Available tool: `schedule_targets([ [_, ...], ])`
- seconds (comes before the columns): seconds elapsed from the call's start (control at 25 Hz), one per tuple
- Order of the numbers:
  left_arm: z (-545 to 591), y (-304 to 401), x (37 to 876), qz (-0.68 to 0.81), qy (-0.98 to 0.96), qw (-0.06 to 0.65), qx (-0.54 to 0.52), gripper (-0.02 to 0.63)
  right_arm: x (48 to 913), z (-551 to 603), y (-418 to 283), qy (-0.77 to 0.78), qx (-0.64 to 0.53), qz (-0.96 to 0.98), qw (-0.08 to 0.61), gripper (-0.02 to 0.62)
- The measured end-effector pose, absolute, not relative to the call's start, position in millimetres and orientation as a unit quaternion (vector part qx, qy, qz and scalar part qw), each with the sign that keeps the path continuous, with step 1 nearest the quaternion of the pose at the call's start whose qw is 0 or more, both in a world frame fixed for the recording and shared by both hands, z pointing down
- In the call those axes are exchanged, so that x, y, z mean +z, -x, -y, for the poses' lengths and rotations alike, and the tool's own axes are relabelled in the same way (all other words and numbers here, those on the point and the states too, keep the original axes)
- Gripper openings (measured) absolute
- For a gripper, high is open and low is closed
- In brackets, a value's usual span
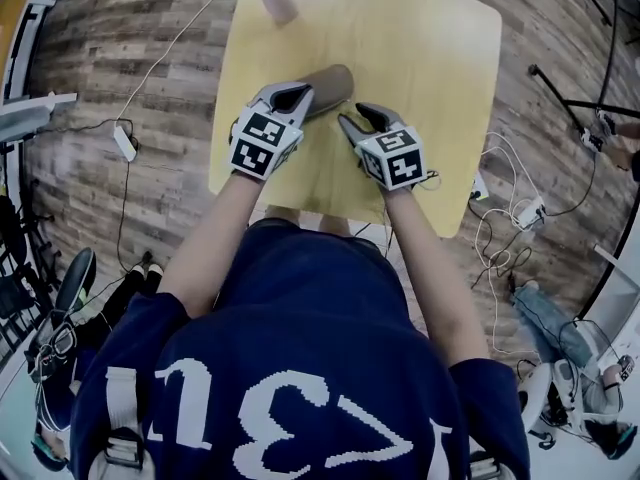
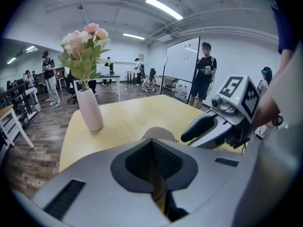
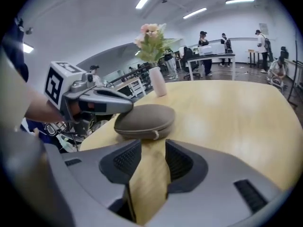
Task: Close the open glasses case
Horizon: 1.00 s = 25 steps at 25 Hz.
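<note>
Wood-plank flooring with loose cables surrounds a pale yellow desk (image 1: pixel 440 88) in a shared workroom; several people stand far behind it.

1 vase (image 1: pixel 280 3) of flowers stands at the desk's far-left edge, well apart from the work.

The glasses case (image 3: pixel 144 121), a brown oval shell, lies flat on the desk a little left of its middle. Its lid sits down on its base, with a seam and a small zip pull showing on the near side. By that, the closing step looks done or nearly done; whether the seam is fastened all the way round cannot be told.

The left hand-held gripper (image 1: pixel 290 98) has its jaws pressed together with nothing between them. Its tip lies over the case's left end, either touching it or just above it. Jaws pressed together make a blunt pusher, which suits pressing a lid down rather than grasping.

The right hand-held gripper (image 3: pixel 149 160) has its jaws spread, with only bare desk between them. It stands just near of the case, aimed at the zip side, and does not touch it. This placement probably lets it steady or pinch the near edge if the lid lifts.

Both grippers slope downward from the near edge, 1 on each side, so that neither hides the case.
</note>
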<state>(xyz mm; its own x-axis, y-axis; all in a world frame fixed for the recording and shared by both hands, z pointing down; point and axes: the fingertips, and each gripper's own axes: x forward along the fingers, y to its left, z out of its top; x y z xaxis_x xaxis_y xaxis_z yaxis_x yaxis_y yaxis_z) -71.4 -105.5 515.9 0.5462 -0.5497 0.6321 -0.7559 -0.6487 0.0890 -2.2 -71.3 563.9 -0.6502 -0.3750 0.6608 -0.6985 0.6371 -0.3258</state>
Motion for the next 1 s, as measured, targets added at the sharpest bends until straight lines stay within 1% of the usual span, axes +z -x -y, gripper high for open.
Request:
schedule_targets([
  [0.12,106.6,68.5,517.9,0.382,-0.865,0.172,0.277,0.012,569.2,89.0,-14.6,-0.324,0.285,0.855,0.288,0.167],
  [0.28,105.4,68.6,516.6,0.381,-0.870,0.179,0.257,0.012,574.0,91.6,-0.4,-0.293,0.264,0.861,0.320,0.166],
  [0.32,105.2,68.8,516.1,0.382,-0.869,0.182,0.255,0.012,575.2,89.9,2.5,-0.288,0.266,0.860,0.326,0.147],
  [0.4,104.9,68.1,515.5,0.382,-0.869,0.187,0.253,0.012,574.9,88.2,4.2,-0.287,0.268,0.858,0.330,0.087],
  [0.44,104.9,67.4,515.5,0.382,-0.869,0.187,0.252,0.012,574.3,87.9,3.9,-0.288,0.267,0.859,0.329,0.078],
  [0.48,105.1,67.1,515.5,0.382,-0.869,0.187,0.252,0.012,573.7,87.9,3.4,-0.288,0.265,0.860,0.328,0.032],
  [0.64,104.4,68.1,517.6,0.378,-0.871,0.184,0.256,0.012,572.1,90.4,-4.0,-0.281,0.249,0.865,0.333,0.025],
  [0.84,106.0,67.2,517.3,0.376,-0.872,0.180,0.257,0.012,572.3,99.4,-8.3,-0.272,0.258,0.859,0.348,0.023],
  [1.0,106.7,67.4,518.0,0.379,-0.871,0.185,0.253,0.012,577.4,113.2,-17.6,-0.297,0.274,0.852,0.335,0.023],
])
